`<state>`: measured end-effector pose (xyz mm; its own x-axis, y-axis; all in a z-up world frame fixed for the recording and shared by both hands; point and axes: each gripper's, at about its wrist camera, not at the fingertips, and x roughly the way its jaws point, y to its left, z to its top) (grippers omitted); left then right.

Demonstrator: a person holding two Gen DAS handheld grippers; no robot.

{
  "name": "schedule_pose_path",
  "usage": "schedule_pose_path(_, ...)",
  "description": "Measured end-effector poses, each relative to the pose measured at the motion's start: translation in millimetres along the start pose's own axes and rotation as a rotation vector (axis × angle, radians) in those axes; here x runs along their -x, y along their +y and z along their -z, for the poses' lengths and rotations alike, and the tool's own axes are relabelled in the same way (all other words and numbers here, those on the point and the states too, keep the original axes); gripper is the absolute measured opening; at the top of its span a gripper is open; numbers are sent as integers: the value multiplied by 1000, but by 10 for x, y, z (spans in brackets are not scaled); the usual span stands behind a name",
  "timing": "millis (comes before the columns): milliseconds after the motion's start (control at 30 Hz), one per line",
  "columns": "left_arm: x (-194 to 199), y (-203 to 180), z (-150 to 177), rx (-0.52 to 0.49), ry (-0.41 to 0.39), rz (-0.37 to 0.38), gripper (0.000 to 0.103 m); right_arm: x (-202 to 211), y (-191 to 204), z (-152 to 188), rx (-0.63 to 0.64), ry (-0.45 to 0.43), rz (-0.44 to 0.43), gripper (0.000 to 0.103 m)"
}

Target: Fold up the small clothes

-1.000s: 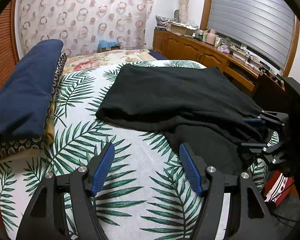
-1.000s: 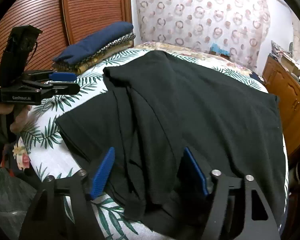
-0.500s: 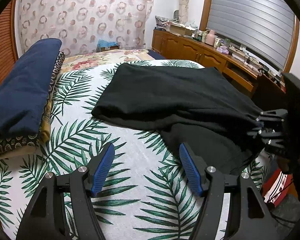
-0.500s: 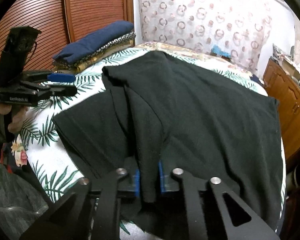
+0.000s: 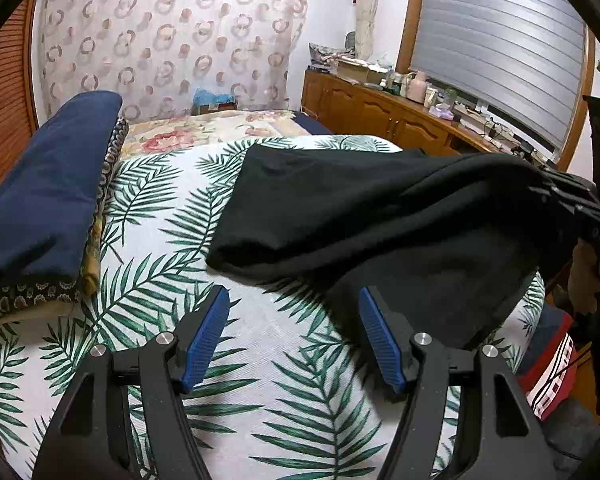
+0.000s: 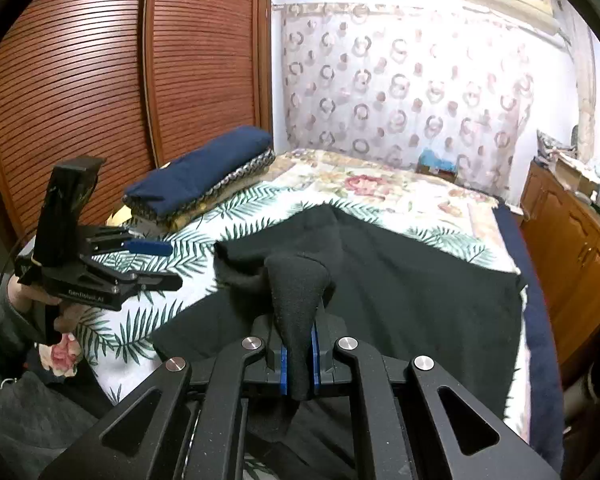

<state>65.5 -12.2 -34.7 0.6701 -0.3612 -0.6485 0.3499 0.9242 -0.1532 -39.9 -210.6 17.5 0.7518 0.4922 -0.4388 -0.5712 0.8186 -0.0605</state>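
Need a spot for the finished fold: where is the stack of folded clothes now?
The stack of folded clothes sits at the bed's left edge in the left wrist view, navy piece on top, beside the wooden slatted doors, apart from the black garment.

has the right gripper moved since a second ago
Yes. The right gripper, shut on the black garment, has risen: in its view the wooden wardrobe doors and the bed sit lower and more wall shows above.

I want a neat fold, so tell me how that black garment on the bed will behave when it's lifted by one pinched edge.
Probably floppy: the black garment bunches and droops around the right gripper shut on it. It likely drags, since most of it lies on the leaf-print bedspread. It looks light, with one pinch raising a wide flap.
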Motion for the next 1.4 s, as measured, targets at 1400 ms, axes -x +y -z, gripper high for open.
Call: schedule_pose_path(1400,31,-333,-124,-34,-42,39,70,599,-536,552,-195,191,283,28)
